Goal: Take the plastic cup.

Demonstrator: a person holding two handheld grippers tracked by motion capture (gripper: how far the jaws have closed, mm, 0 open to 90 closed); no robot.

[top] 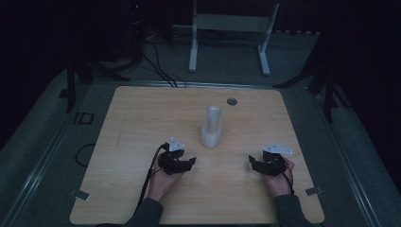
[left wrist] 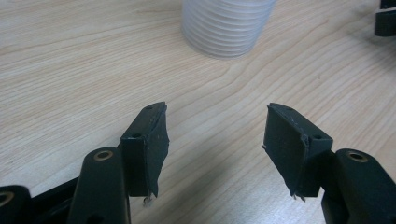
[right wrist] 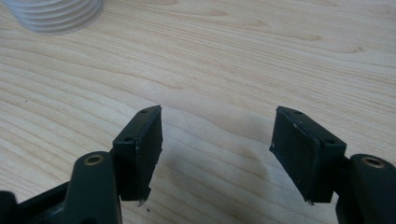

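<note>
A stack of ribbed, translucent white cups (top: 211, 127) stands upright near the middle of the wooden table (top: 142, 118). My left gripper (top: 190, 161) rests low on the table to the near left of the stack, held in a hand. Its jaws are open with only bare wood between them (left wrist: 215, 140), and the stack's base (left wrist: 226, 25) lies ahead. My right gripper (top: 254, 164) sits to the near right of the stack. It is open too with nothing between its pads (right wrist: 217, 144); the cups (right wrist: 58, 14) show at the upper left of the right gripper view.
A round grey grommet (top: 231, 101) is set in the table behind the cups. Beyond the far edge stand a white frame (top: 231, 28) and black cables (top: 156, 66) on the floor. The right gripper's tip (left wrist: 385, 18) shows far right in the left gripper view.
</note>
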